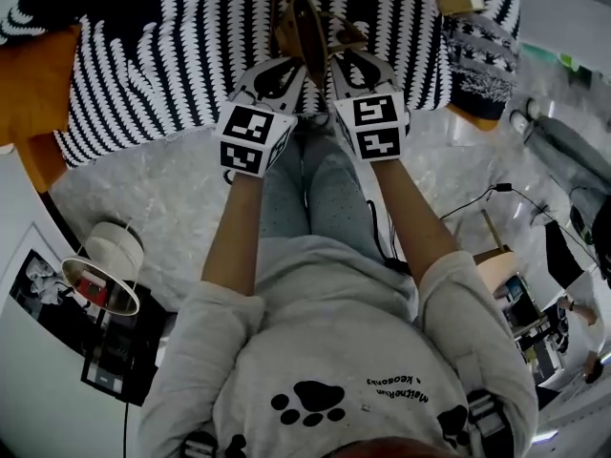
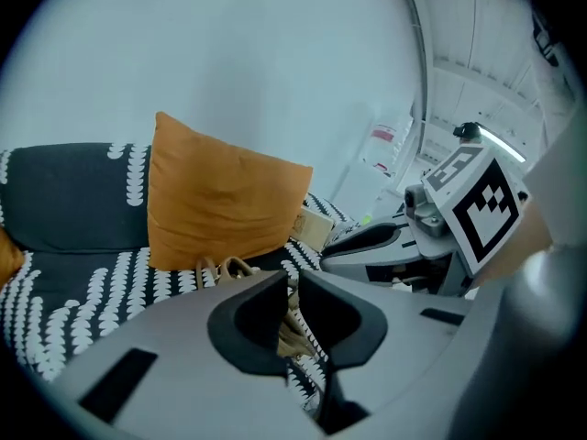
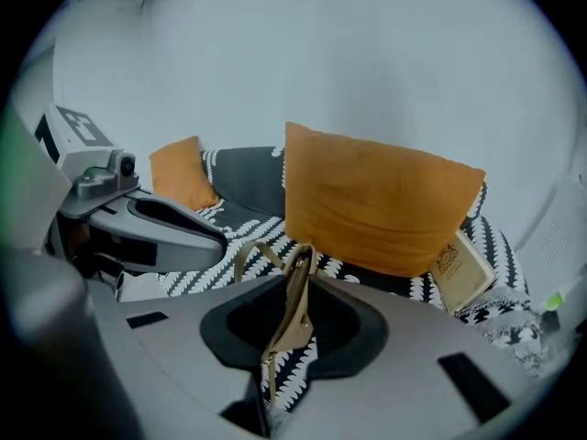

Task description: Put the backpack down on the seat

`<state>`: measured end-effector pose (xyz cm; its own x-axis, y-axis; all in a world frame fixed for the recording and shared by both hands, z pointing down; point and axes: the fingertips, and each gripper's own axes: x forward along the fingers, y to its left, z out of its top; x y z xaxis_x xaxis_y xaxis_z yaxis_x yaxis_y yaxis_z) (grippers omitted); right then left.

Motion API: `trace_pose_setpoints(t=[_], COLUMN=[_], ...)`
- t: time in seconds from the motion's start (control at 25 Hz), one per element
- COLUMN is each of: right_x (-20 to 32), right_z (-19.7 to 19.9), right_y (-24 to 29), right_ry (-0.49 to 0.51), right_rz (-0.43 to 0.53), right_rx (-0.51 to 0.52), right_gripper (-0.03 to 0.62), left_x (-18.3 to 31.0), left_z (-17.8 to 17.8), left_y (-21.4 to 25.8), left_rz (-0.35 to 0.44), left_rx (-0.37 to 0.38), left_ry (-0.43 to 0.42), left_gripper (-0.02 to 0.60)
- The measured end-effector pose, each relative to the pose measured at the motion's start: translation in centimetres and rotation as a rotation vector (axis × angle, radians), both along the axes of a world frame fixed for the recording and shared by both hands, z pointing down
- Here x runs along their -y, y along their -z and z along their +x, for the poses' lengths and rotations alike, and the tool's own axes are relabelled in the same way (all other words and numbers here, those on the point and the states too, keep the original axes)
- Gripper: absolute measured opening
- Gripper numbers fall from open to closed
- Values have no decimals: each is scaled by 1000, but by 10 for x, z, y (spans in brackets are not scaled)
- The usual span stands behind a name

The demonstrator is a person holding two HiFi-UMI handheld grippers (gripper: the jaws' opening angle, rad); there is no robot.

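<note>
A tan backpack (image 1: 304, 29) hangs in front of me above the black-and-white patterned sofa seat (image 1: 143, 84). Only its straps and top show. My left gripper (image 1: 286, 70) is shut on a bunch of tan straps (image 2: 292, 324), which sit pinched in the narrow gap of its jaws. My right gripper (image 1: 346, 65) is close beside it on the right and shut on a flat tan strap (image 3: 295, 301) that stands edge-on between its jaws. The bag's body is hidden behind both grippers.
An orange cushion (image 3: 376, 200) leans on the sofa back straight ahead, and a smaller one (image 3: 179, 174) sits further left. A beige box (image 3: 459, 269) lies on the seat at the right. A white round lamp (image 1: 105, 265) and a floor cable (image 1: 477, 198) flank my legs.
</note>
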<state>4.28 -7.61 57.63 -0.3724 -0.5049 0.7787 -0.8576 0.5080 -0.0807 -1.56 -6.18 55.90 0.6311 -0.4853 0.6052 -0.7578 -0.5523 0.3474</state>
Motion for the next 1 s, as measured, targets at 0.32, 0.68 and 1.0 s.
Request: trace_pose_setpoints(t=[0.32, 0.68, 1.0], right_x=[-5, -17, -31], right_z=[-4, -2, -3], right_y=[79, 188, 262], right_ry=[-40, -48, -33], right_rz=[60, 163, 268], right_rx=[60, 132, 146], right_gripper=[35, 32, 32], left_x=[1, -7, -26], left_z=[3, 4, 11], left_y=[85, 181, 253], left_rz=[71, 141, 216], left_rx=[-25, -48, -76], left_ry=[16, 44, 50], left_gripper=[21, 20, 20])
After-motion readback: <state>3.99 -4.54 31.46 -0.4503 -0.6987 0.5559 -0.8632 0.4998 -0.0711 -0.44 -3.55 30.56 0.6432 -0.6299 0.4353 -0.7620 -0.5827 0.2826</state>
